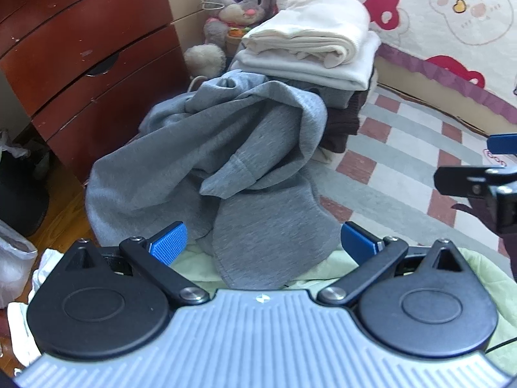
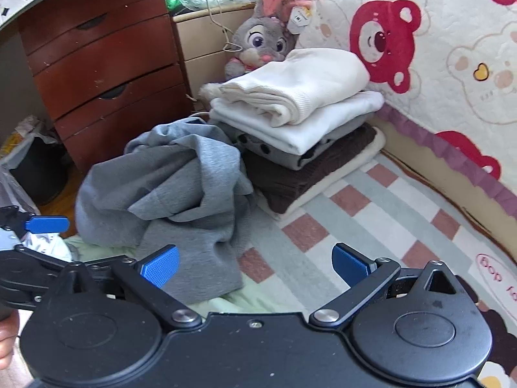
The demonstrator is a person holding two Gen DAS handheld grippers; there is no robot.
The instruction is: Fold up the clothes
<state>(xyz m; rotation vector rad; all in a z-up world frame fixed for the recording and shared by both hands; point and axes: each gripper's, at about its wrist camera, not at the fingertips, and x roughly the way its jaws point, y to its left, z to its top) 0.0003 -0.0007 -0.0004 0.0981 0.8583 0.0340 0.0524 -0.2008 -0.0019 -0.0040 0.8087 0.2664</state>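
Both tools, left tool (image 1: pixel 263 239) and right tool (image 2: pixel 255 263), stand apart, gripping nothing, just short of a crumpled grey fleece garment (image 1: pixel 226 168). Behind that garment, touching it, sits a folded stack of cream, grey and brown clothes (image 2: pixel 297 129) on the checked bed cover (image 2: pixel 371 220).

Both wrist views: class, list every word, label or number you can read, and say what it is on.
Tag on the plush rabbit's ear: printed, but too small to read.
Pink lettering on the checked bed sheet: cut off and distorted, not legible.
Small white mark on the left gripper body: a logo, no words.
Nothing else carries text.
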